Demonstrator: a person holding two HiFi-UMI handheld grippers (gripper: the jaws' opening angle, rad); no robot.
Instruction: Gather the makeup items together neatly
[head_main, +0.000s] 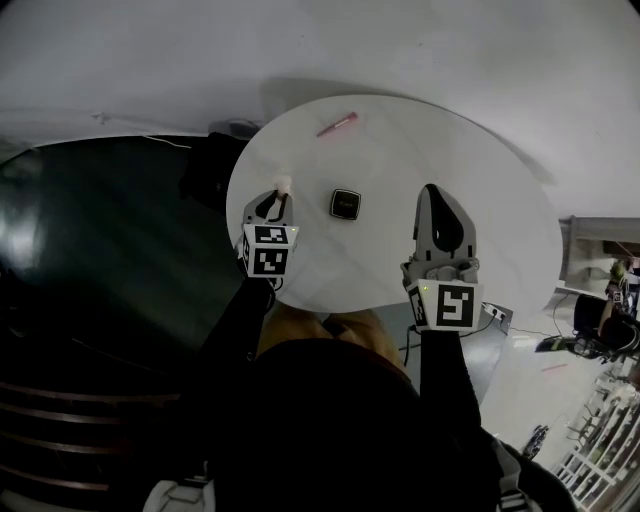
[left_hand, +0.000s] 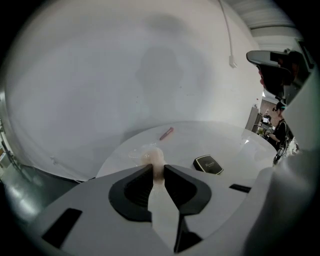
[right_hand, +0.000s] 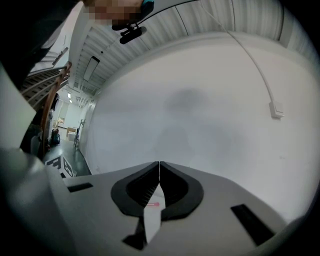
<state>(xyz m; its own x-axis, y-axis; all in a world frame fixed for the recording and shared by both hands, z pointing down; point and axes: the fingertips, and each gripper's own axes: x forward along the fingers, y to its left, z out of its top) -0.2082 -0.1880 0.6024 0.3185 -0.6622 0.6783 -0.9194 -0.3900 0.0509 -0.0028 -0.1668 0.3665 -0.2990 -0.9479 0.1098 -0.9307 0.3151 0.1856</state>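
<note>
On the round white table (head_main: 490, 190) lie a slim pink tube (head_main: 337, 124) at the far side and a square black compact (head_main: 345, 204) near the middle. My left gripper (head_main: 276, 200) is at the table's left edge, shut on a small pale peach item (head_main: 284, 183) with a clear part. In the left gripper view the item (left_hand: 154, 159) sits pinched between the jaws of the left gripper (left_hand: 157, 168), with the compact (left_hand: 208, 164) to its right and the tube (left_hand: 166, 133) beyond. My right gripper (head_main: 431, 192) hangs above the table's right half, shut and holding nothing (right_hand: 159, 164).
A white wall rises behind the table, with a cable and a switch box (right_hand: 275, 109). Dark floor (head_main: 100, 260) lies to the left. An orange-brown seat (head_main: 310, 330) shows under the table's near edge. Furniture stands at the far right (head_main: 600, 300).
</note>
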